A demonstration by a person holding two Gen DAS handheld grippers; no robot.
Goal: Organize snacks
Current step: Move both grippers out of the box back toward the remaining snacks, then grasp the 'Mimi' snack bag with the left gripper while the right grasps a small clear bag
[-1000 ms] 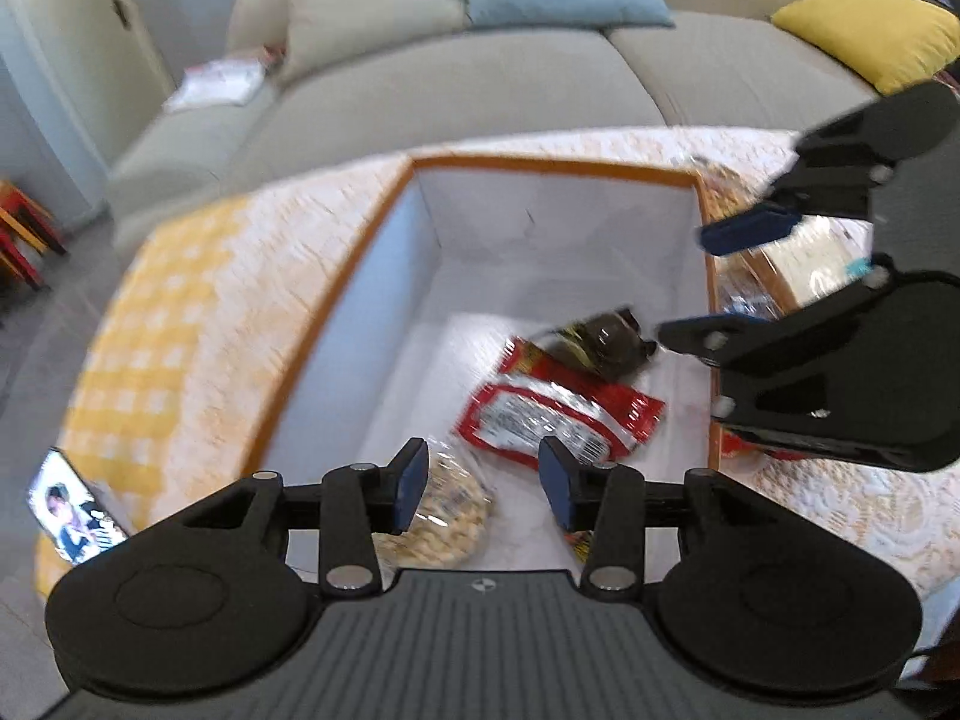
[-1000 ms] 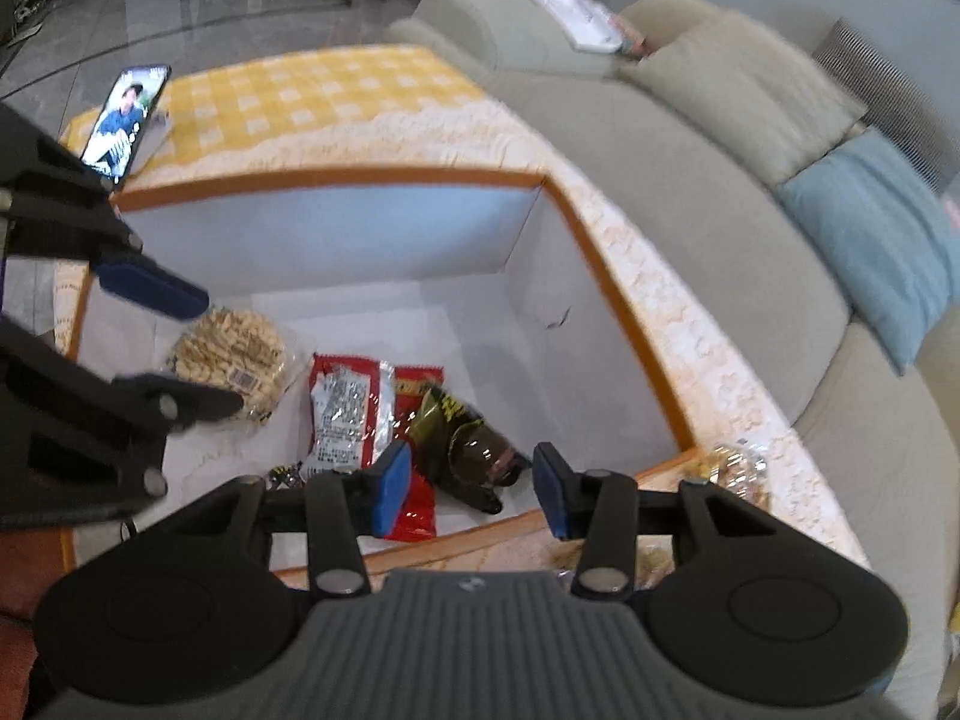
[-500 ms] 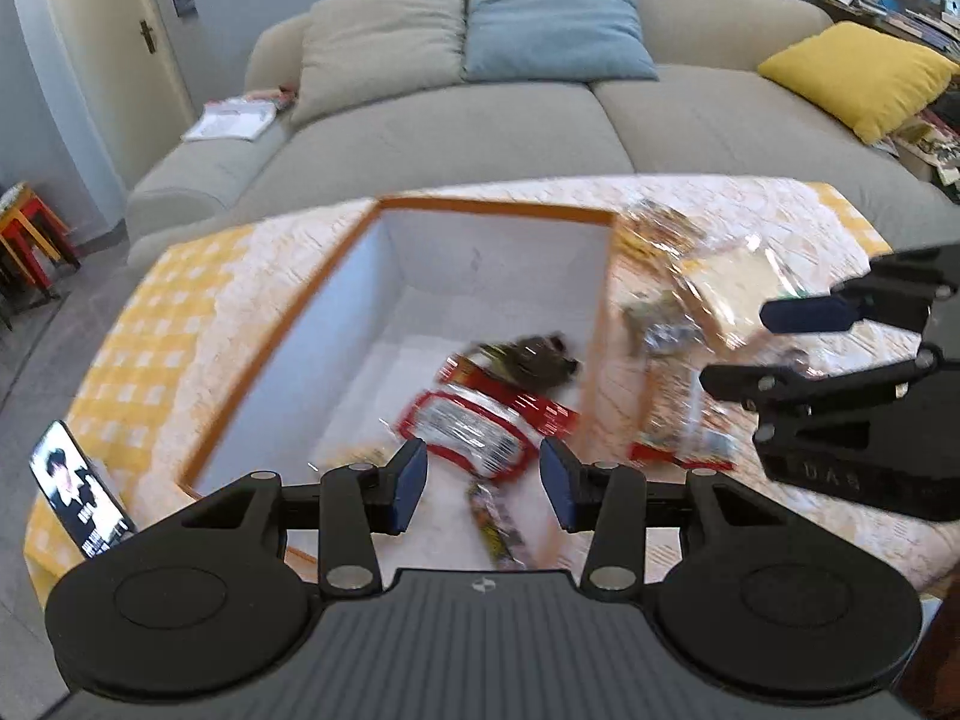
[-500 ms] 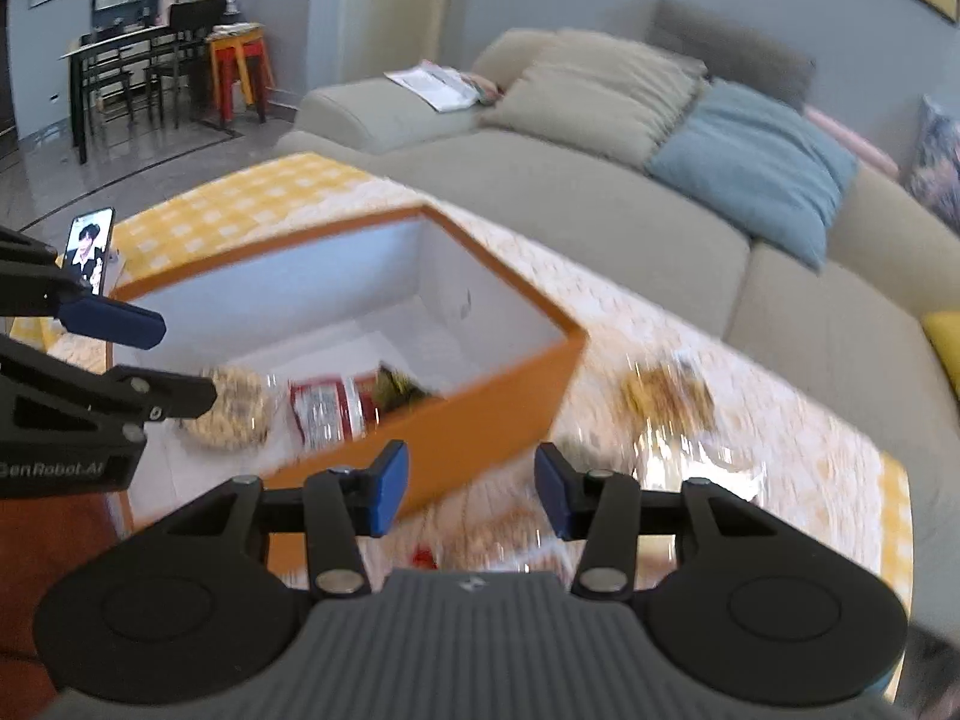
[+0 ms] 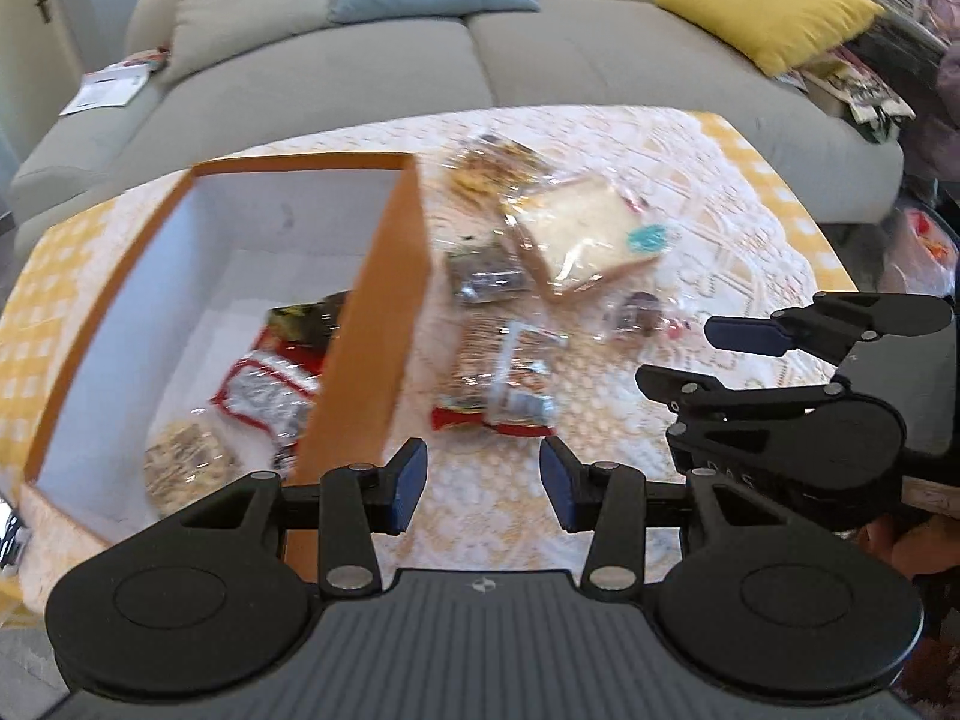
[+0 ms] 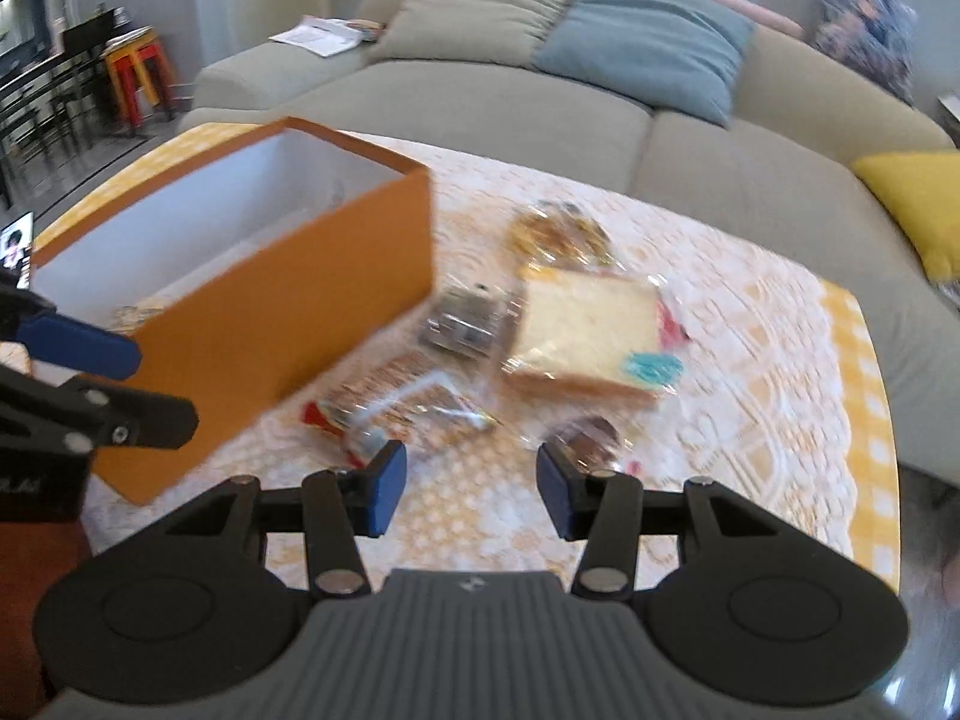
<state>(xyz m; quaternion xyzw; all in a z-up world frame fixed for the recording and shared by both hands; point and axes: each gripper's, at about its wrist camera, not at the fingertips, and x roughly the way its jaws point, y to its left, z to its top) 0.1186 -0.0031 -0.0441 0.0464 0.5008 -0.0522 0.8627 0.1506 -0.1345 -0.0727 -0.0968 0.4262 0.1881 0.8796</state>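
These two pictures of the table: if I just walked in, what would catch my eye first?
Probably the orange box at the table's left, white inside, with a few snack packets already lying in it. Right of it, a scatter of wrapped snacks lies on the lace tablecloth, the bagged bread slice the most obvious. Both grippers, left and right, are open and empty.

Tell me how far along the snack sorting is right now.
Partly done. Three packets already lie in the orange box: a red packet, a dark one and a round cracker pack. Nothing is in hand: the left tool and right tool are both open and empty. Left on the table: the bread slice, a cracker sleeve and a few small wrapped snacks.
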